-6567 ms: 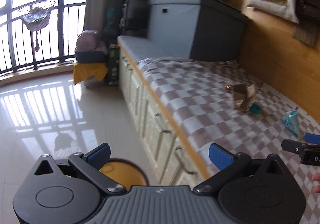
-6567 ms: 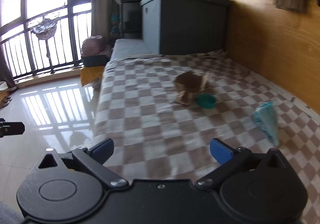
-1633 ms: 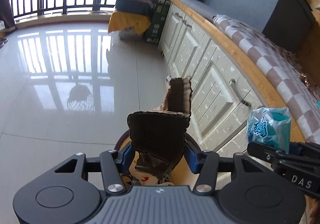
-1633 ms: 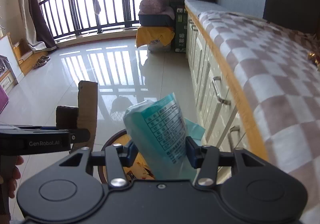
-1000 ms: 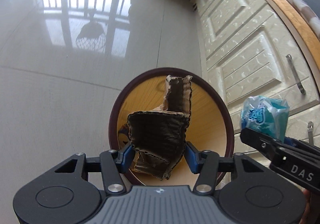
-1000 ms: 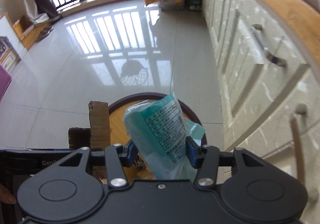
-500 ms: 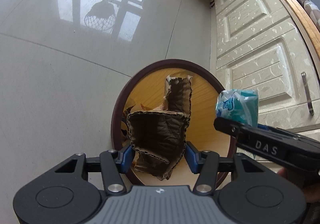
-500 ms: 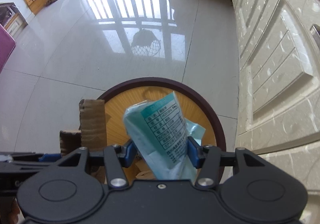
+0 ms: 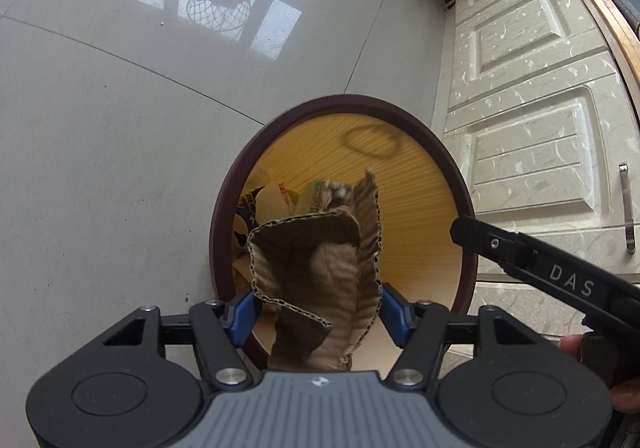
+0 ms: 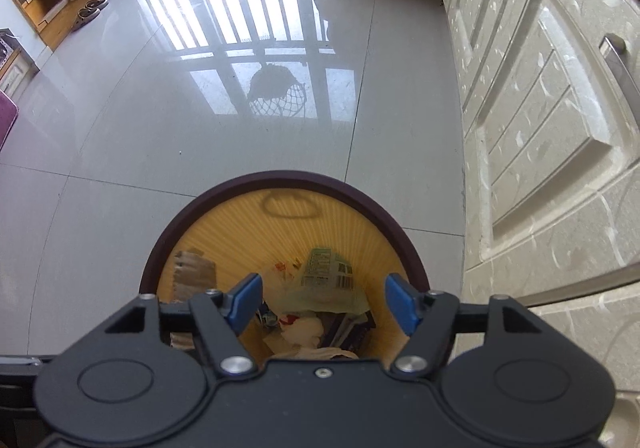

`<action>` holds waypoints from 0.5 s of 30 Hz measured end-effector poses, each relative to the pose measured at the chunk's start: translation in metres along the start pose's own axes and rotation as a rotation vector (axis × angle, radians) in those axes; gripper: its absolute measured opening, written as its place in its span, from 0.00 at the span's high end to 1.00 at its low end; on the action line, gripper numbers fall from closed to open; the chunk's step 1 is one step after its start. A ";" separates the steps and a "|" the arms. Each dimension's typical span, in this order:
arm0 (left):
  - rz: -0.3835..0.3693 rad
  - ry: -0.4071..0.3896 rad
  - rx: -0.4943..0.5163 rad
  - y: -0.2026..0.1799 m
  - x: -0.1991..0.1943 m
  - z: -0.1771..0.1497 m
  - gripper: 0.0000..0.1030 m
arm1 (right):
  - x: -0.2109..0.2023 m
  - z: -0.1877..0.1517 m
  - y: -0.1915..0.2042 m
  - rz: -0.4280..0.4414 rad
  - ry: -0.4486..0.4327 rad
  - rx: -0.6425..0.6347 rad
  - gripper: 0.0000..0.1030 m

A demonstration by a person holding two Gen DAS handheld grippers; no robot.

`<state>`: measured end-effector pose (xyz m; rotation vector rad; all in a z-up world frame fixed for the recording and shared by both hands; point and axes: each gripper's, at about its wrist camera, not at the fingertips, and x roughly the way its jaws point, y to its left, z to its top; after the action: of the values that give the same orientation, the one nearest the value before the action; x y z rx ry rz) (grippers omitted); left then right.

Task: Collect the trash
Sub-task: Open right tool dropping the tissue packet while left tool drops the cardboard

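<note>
Both grippers point steeply down over the round trash bin, which stands on the tiled floor just beside the cream cabinet doors.

The left gripper hangs above the bin's 6 o'clock edge. Its jaws have just been opening, and the torn corrugated cardboard sits between the blue pads; a gap shows at the right pad, so the piece looks released rather than squeezed, its folded flap rising toward 12 o'clock.

The right gripper is centred over the bin mouth. Its jaws have just been opening too, and nothing lies between them. The teal snack wrapper lies in the bin on the other litter. In the left wrist view, the right gripper's black finger comes in from 3 o'clock over the rim.
</note>
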<state>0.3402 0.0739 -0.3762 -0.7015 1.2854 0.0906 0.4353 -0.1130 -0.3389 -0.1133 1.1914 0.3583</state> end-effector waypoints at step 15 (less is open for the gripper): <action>0.060 -0.012 0.053 -0.003 -0.009 -0.005 0.05 | -0.013 -0.017 -0.012 -0.013 0.052 0.041 0.23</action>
<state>0.3341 0.0719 -0.3672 -0.6167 1.2931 0.1087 0.4199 -0.1318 -0.3340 -0.0952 1.2483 0.3215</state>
